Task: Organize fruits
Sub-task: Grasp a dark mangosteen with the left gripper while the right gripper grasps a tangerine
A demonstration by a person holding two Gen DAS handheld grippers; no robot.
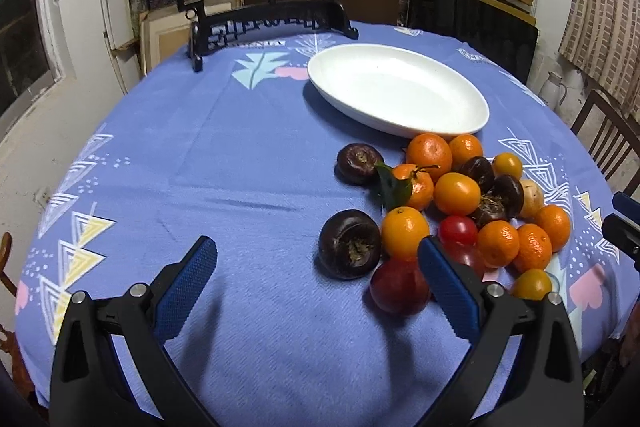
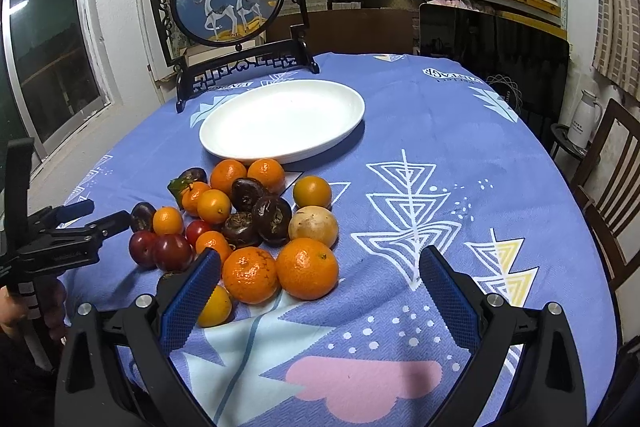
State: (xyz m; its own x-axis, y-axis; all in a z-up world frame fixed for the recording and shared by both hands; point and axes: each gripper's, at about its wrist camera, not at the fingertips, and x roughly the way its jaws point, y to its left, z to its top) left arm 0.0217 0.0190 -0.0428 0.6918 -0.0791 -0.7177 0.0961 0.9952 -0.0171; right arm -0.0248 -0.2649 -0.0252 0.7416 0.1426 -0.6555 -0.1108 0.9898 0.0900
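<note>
Left gripper: jaws wide apart, nothing between them, hovering over bare cloth at bottom centre of the left view. Its right finger overlaps the near edge of the fruit pile.

Right gripper: jaws likewise wide apart and empty, low in the right view, with its left finger just beside the nearest oranges.

Fruit pile: centre-left of the right view, centre-right of the left view. Loose heap on the cloth, pieces touching one another. Contents: oranges, small yellow-orange fruit, red plum-like fruit, dark brown rough-topped ones (type unclear), one pale round one.

Plate: white, oval, empty, just behind the pile, toward frame top. Nothing sorted yet, by my reading.

Handling estimate:
- Oranges: light, round, prone to roll. Dimpled skin should grip well. Take across the widest part.
- Red fruit: smooth and probably softer, so squeeze gently.
- Dark fruit: sits apart at the pile's edge in the left view, the easiest first pick.
- Pulling from mid-heap may set neighbours rolling.
</note>
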